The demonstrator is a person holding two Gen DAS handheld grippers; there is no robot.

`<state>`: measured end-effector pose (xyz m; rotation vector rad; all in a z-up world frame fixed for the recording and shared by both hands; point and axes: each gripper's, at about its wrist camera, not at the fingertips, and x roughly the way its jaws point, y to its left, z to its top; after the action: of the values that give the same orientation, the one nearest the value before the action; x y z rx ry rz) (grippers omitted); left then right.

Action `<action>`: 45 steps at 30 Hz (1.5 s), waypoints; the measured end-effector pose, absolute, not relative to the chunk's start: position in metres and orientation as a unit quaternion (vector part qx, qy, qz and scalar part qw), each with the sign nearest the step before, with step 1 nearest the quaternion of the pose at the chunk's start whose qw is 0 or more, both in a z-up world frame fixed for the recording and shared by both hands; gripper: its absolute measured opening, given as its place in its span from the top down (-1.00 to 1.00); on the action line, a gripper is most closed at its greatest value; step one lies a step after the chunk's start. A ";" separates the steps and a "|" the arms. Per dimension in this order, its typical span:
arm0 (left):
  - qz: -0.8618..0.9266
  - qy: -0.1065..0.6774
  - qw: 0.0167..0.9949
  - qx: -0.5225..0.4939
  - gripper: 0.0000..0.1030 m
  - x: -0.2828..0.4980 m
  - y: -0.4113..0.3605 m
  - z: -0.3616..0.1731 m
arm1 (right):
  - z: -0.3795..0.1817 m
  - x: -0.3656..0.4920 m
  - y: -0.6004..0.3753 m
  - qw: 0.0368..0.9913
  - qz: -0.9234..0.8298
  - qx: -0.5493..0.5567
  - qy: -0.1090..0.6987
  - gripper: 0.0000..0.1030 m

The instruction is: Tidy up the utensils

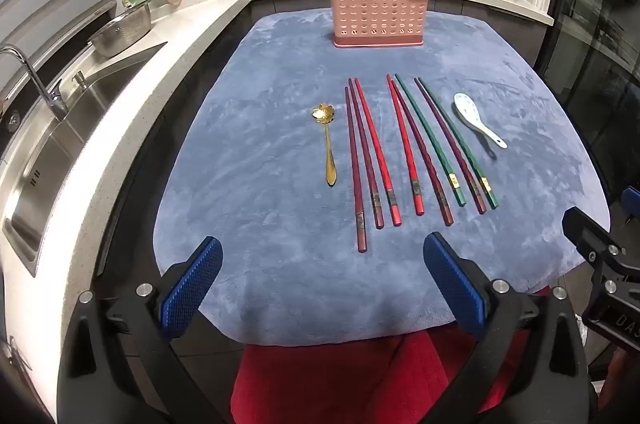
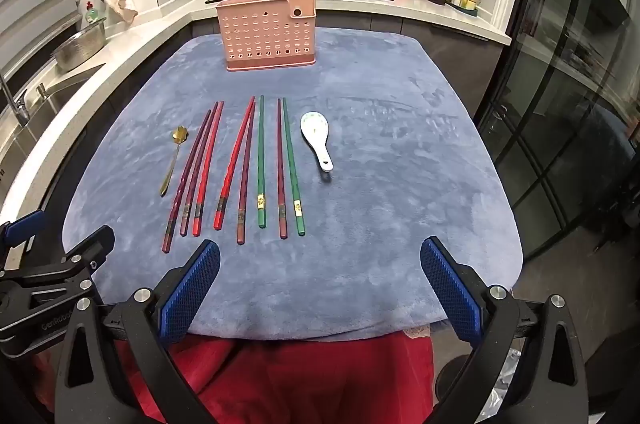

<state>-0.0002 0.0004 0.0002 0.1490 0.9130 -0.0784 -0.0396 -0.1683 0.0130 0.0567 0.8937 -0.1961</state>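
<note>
Tabletop [image 1: 280, 288], blue cloth: pink holder [image 1: 377, 10] upright at far edge; eight chopsticks [image 1: 400, 148] in mid-row, gold spoon [image 1: 328, 144] at left, white spoon [image 1: 478, 120] at right. Left gripper [image 1: 322, 288] and right gripper [image 2: 320, 288] both wide, empty, over near edge. Risks: chopsticks nearly touch, so one may drag its neighbour; plush cloth may block getting under thin sticks; light holder may tip.

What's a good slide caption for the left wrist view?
Open left claw faces chopsticks, two spoons and pink holder.
</note>
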 end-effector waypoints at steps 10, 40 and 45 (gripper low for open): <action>-0.039 0.444 0.893 0.071 -0.86 -0.001 0.002 -0.002 | 0.013 -0.040 -0.168 0.897 -0.098 0.027 0.431 -0.87; -0.038 0.447 0.891 0.067 -0.86 0.002 0.004 -0.006 | 0.016 -0.042 -0.168 0.897 -0.102 0.024 0.429 -0.87; -0.038 0.448 0.891 0.067 -0.87 0.002 0.003 -0.006 | 0.015 -0.042 -0.168 0.897 -0.102 0.023 0.429 -0.87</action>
<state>0.0015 0.0031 -0.0056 0.1390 0.9295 -0.0794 -0.0415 -0.1679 0.0154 0.0472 0.8876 -0.2113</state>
